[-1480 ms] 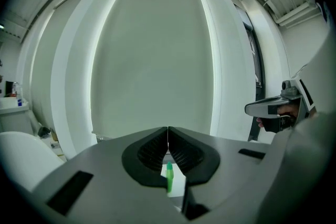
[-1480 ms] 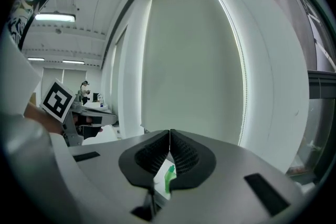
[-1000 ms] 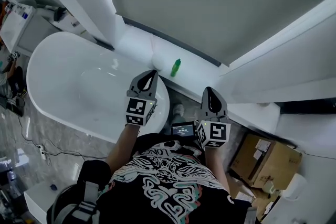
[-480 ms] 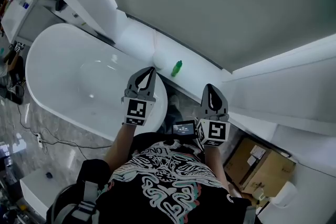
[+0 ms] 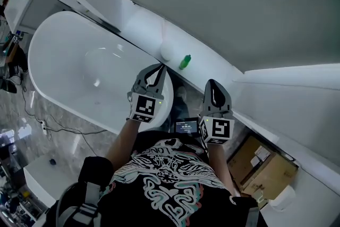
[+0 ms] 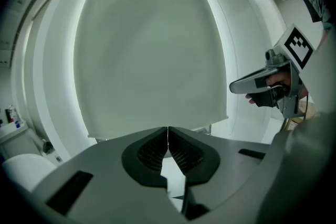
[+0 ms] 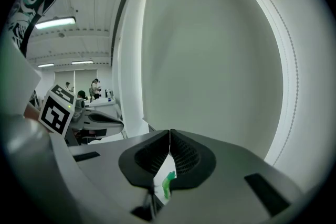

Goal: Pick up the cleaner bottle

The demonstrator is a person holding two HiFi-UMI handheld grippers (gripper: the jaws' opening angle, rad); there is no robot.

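Jaws are shut tip to tip with nothing between them on both the left gripper point(image 5: 160, 66) and the right gripper point(image 5: 211, 83). Beyond the tub point(image 5: 74, 87), the bottle point(image 5: 185, 62) is seen on the ledge point(image 5: 212, 61), apparently upright, ahead of and between the two grippers and touching neither. The left tips are judged slightly nearer.

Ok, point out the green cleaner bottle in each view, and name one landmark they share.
Head view: cleaner bottle just above centre, on the white ledge.
Left gripper view: not in it.
Right gripper view: low centre, small and far off, seen through the gap under the shut right gripper.
Shared landmark: the grey wall panel fills much of all three views.
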